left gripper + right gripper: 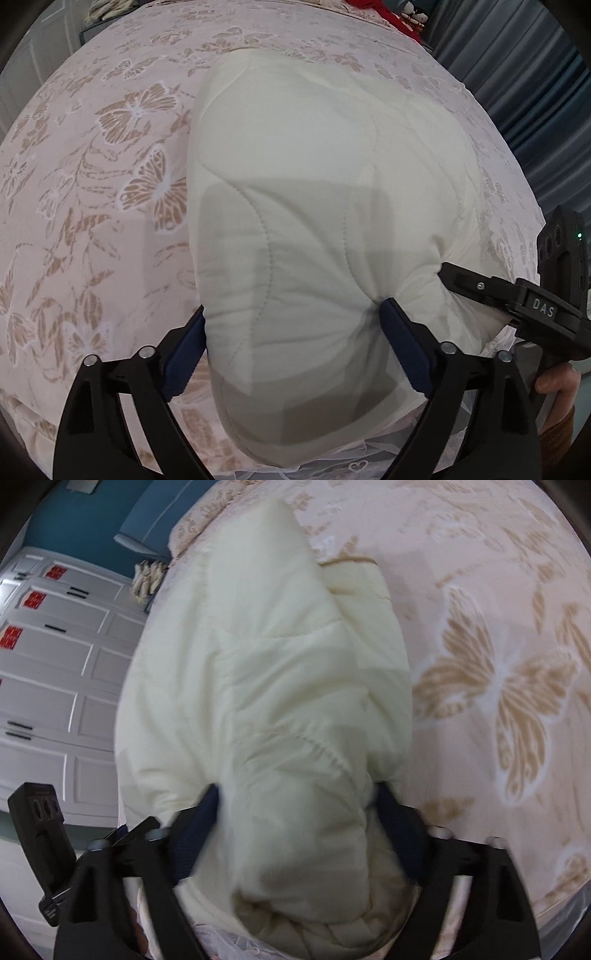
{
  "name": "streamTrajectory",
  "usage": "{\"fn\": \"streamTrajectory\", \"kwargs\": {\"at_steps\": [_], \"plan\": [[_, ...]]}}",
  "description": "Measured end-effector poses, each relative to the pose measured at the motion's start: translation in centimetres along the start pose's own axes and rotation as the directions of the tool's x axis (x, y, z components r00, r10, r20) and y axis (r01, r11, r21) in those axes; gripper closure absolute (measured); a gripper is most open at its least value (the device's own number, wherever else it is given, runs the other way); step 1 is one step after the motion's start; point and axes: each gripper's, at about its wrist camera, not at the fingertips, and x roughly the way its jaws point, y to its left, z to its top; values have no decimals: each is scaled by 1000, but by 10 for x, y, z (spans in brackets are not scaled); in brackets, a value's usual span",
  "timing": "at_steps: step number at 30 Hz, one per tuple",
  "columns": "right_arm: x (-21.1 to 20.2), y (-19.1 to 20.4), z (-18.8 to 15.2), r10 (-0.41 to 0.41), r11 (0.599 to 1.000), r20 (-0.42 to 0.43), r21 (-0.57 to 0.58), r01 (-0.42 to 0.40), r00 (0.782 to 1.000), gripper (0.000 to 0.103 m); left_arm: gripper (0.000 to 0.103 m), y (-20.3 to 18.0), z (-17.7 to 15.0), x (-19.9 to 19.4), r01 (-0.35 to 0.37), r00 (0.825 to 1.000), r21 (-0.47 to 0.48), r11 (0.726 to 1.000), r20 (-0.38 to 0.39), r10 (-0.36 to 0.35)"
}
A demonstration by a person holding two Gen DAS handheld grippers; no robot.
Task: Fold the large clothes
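Left gripper (291, 332): jaws stand wide, blue pads (184, 354) on either side of the near end of the jacket (303, 184). Right pad dents the fabric into a pucker; left pad sits against the jacket's edge. Whether the pads still press or only touch, I cannot tell.

Right gripper (295, 812): jaws fairly wide, a thick bunch of jacket between the pads (195, 830). View is motion-blurred; grip or mere contact not clear.

Jacket: cream, quilted, padded, lying folded into a long bundle on the bed (92, 166), running away from both grippers. In the left view, the right gripper's black body shows at the jacket's right side, with a hand (557, 384) on its handle.

Bed cover is pink with tan butterflies. Beyond: white cabinets (55, 664) with red stickers, teal wall (85, 520), grey curtain (535, 92).
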Motion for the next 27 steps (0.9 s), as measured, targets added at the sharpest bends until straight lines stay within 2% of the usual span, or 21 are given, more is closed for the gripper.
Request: {"fn": "streamTrajectory", "kwargs": {"at_steps": [2,4,8,12,14,16,18,20,21,22,23,25,27], "plan": [[-10,8,3,21,1000,16,-23,-21,1000,68,32,-8,2,-8,-13,1000,45,999,23,12],[-21,21,3,20,998,37,-66,-17,999,77,41,-15,2,-17,-39,998,93,995,52,34],[-40,58,0,-16,983,102,-179,34,995,81,53,-16,7,-34,-60,995,122,991,91,49],[-58,91,2,-12,967,165,-251,54,986,82,57,-8,14,-50,-55,991,113,992,128,40],[-55,105,8,-14,962,169,-267,59,986,82,57,-6,18,-55,-66,988,114,991,147,49],[-50,101,12,-23,971,151,-232,58,988,80,57,0,22,-56,-51,989,108,993,142,36],[-43,82,5,-57,980,121,-183,79,991,74,55,6,21,-50,-22,994,106,994,109,11],[-41,65,-2,-91,983,115,-148,108,989,59,52,9,14,-39,-32,997,115,993,80,23],[-42,53,-11,-107,984,116,-130,122,987,58,49,12,10,-36,-40,997,117,992,76,31],[-46,42,-19,-102,987,120,-111,116,988,55,46,14,6,-33,-46,997,115,992,72,38],[-49,35,-23,-94,990,118,-94,105,989,48,43,17,0,-30,-47,997,114,992,65,40],[-59,14,-35,-58,997,118,-42,64,991,39,37,20,-6,-31,-56,997,119,991,68,48],[-58,-1,-40,-12,1000,99,3,12,995,34,35,20,-12,-34,-67,995,132,989,76,57]]}}
